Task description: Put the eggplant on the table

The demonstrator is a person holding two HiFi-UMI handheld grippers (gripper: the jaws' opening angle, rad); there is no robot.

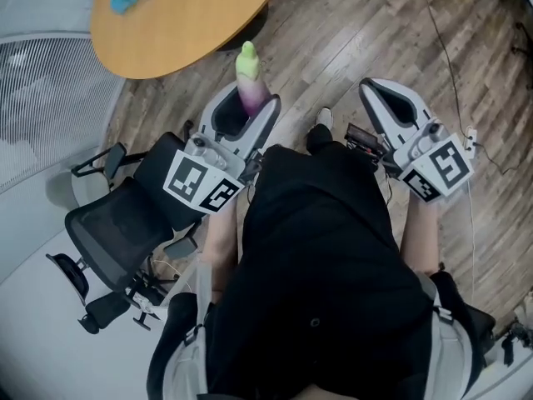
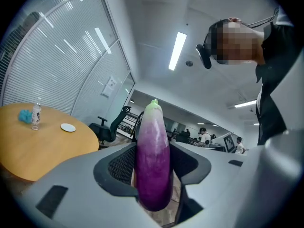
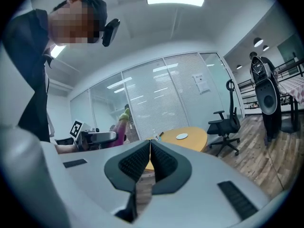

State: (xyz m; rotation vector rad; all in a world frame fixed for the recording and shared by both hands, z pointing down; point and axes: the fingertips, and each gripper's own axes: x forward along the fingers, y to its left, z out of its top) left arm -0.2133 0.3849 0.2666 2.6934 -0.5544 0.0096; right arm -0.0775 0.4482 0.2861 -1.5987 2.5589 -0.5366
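A purple eggplant (image 1: 249, 86) with a pale green tip stands upright between the jaws of my left gripper (image 1: 250, 100), which is shut on its lower part. In the left gripper view the eggplant (image 2: 152, 165) fills the gap between the black pads. The round wooden table (image 1: 183, 15) lies ahead and to the left, a short way beyond the eggplant's tip. My right gripper (image 1: 376, 92) is held level over the wood floor to the right, its pads (image 3: 156, 158) touching with nothing between them. The right gripper view also shows the eggplant (image 3: 122, 122) and the table (image 3: 190, 139).
A small bottle (image 2: 35, 116), a blue object (image 2: 24, 116) and a white disc (image 2: 68, 127) lie on the table. A black office chair (image 1: 125, 215) stands close on my left; another chair (image 3: 228, 122) is beyond the table. A slatted glass wall (image 1: 42, 82) curves along the left.
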